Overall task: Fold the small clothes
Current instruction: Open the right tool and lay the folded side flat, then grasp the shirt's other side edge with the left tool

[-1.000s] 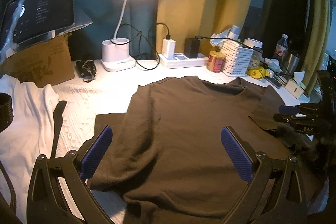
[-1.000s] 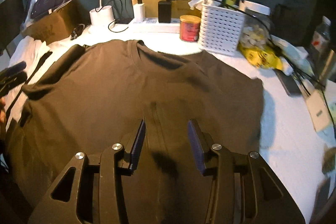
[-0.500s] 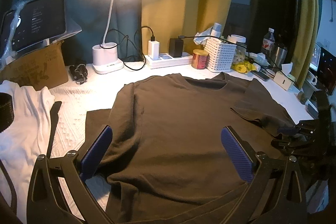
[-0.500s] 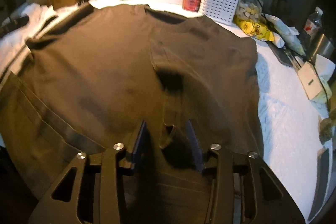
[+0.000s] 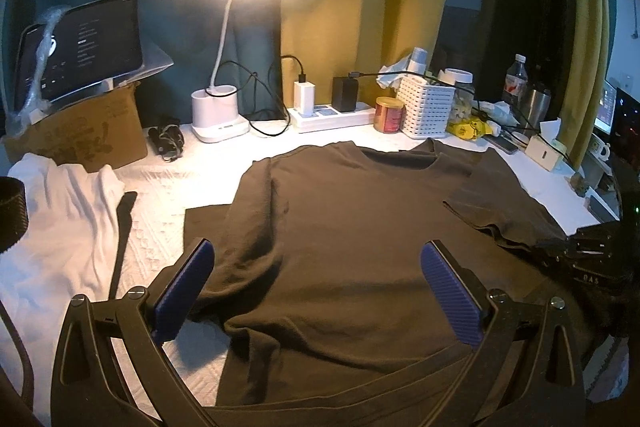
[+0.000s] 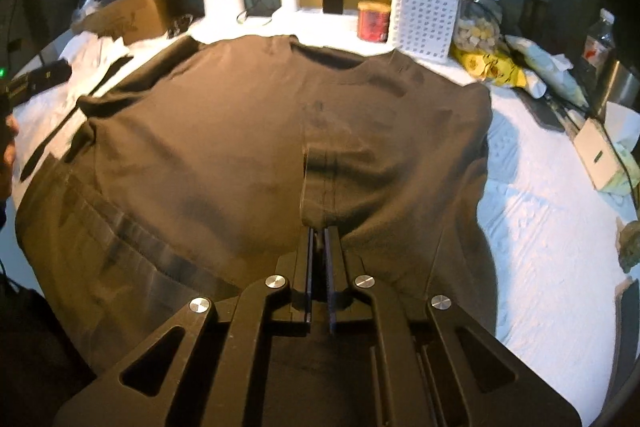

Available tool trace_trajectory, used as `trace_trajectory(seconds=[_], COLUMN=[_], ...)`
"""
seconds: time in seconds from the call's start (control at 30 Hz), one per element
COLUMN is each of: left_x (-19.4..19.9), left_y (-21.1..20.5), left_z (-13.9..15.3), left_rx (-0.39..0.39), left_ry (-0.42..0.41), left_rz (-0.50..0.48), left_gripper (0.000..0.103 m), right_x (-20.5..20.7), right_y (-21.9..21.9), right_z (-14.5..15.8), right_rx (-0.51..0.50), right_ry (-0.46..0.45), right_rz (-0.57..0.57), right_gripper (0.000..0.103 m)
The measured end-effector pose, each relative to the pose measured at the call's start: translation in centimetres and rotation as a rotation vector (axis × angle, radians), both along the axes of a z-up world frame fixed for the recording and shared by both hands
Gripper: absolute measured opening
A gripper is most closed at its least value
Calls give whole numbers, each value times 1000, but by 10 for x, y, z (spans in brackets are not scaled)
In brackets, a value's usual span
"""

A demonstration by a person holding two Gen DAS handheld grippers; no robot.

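A dark brown T-shirt lies spread on the white table cover, collar towards the back. Its right sleeve is folded inwards over the body. My left gripper is open and empty, hovering over the shirt's lower middle. My right gripper is shut on the folded sleeve's edge of the T-shirt, near the shirt's right side. The right gripper also shows at the right edge of the left wrist view.
A white garment lies at the left. Along the back stand a cardboard box with a tablet, a lit desk lamp, a power strip, a red tin, a white basket and bottles.
My right gripper has closed on the folded sleeve and drawn back towards the near edge. My left gripper has pulled back and up a little, still open.
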State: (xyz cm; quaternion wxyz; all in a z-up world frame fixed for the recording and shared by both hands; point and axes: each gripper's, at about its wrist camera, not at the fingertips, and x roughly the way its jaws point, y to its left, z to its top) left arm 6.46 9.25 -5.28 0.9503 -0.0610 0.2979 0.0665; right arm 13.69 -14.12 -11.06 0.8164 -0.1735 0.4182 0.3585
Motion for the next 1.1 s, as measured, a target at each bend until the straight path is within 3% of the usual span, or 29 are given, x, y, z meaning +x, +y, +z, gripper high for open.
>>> trace_trajectory(seconds=[0.17, 0.23, 0.3, 0.37, 0.57, 0.73, 0.8, 0.87, 0.97, 1.1], left_x=[0, 0, 1, 4, 15, 34, 41, 51, 67, 80], left_y=[12, 18, 25, 34, 58, 76, 82, 89, 99, 105], left_z=[-6, -8, -10, -12, -17, -28, -33, -39, -49, -51], left_rx=[-8, -7, -8, -3, 9, 6, 3, 12, 26, 1], left_ry=[23, 34, 40, 51, 71, 113, 124, 149, 193, 191], left_rz=[31, 48, 65, 84, 122, 97, 77, 61, 65, 28], left_gripper=[102, 102, 102, 102, 102, 101, 97, 82, 82, 82], right_x=[-1, 0, 0, 0, 12, 29, 36, 43, 51, 61], right_y=[-1, 1, 3, 4, 11, 18, 19, 22, 25, 30], right_z=[-12, -12, -10, -7, -2, 1, 2, 3, 3, 1], right_rx=[-27, -33, -30, -11, 21, 42, 53, 58, 58, 49], right_ry=[33, 42, 33, 32, 19, 23, 26, 26, 27, 30], right_rz=[-2, 2, 5, 7, -27, -61, -75, -89, -96, -106], right_gripper=[7, 16, 36, 41, 41, 41, 41, 41, 41, 41])
